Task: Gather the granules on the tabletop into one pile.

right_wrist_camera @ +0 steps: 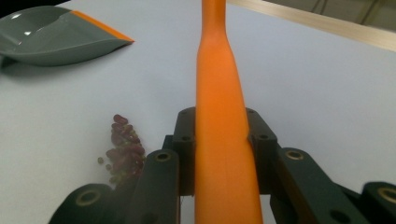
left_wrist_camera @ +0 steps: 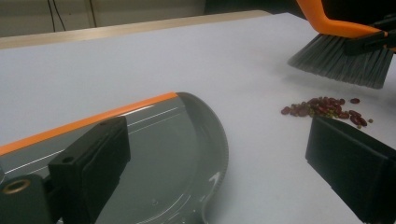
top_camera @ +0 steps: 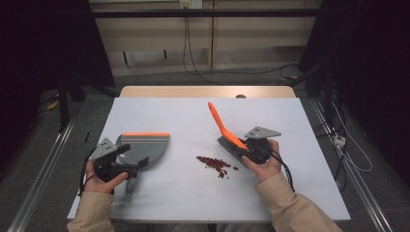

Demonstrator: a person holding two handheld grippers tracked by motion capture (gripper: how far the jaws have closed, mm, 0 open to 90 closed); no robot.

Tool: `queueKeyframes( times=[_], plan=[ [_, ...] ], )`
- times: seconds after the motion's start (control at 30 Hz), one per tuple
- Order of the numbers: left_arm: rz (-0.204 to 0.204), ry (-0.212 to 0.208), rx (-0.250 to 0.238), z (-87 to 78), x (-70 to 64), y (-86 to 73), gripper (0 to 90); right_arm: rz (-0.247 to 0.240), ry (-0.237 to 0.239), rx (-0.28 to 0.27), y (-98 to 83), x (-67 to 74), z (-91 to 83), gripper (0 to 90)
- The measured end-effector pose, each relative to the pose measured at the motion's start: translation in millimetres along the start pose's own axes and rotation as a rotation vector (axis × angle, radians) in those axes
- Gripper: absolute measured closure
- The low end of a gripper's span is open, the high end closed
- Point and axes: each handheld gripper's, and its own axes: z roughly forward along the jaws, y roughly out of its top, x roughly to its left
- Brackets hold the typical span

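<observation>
My left gripper (top_camera: 126,169) sits at about eight o'clock on the white table (top_camera: 183,193), and in the left gripper view its two black jaws stand spread wide, nothing pinched between their tips. The grey plastic dustpan with an orange front lip (top_camera: 145,146) lies flat just beyond them, toward one o'clock of my left hand (top_camera: 104,181); its handle end runs back under the gripper body, and whether any part of the gripper bears on it I cannot tell. The pan holds nothing: its grey floor is bare and glossy.

At the table's centre, between my two grippers, lies one loose pile of dark red beans (top_camera: 215,164), with a few small greenish ones mixed in, too many to count. It rests on the table top, well apart from the dustpan's rim.

My right gripper (top_camera: 252,150) is at about four o'clock, jaws pressed in on the orange handle of the hand brush with grey bristles (top_camera: 227,137). The handle runs straight out between the pads and rises toward eleven o'clock. The bristles sit just beside the beans, at their two o'clock.

One dustpan, one brush, one pile.
</observation>
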Motion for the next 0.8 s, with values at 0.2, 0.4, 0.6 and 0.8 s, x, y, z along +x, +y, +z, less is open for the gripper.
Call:
queueKeyframes(
  times=[0.2, 0.4, 0.6, 0.8],
  plan=[
    [0.0, -0.018, -0.001, 1.1, -3.3, -0.3, 6.3, 0.099, -0.105, 0.015, -11.6, 1.4, -11.1, 71.1],
    [-0.002, -0.026, -0.007, 1.0, -4.1, 0.0, 6.3, 0.153, -0.197, -0.008, -16.3, 6.0, -23.1, 71.1],
    [0.004, -0.028, -0.009, 0.6, -4.6, 0.4, 6.3, 0.165, -0.225, -0.014, -22.0, 11.3, -26.0, 71.1],
    [0.01, -0.025, -0.008, 0.8, -7.2, 1.2, 6.3, 0.155, -0.273, -0.007, -33.0, 21.2, -18.4, 71.0]
  ],
)
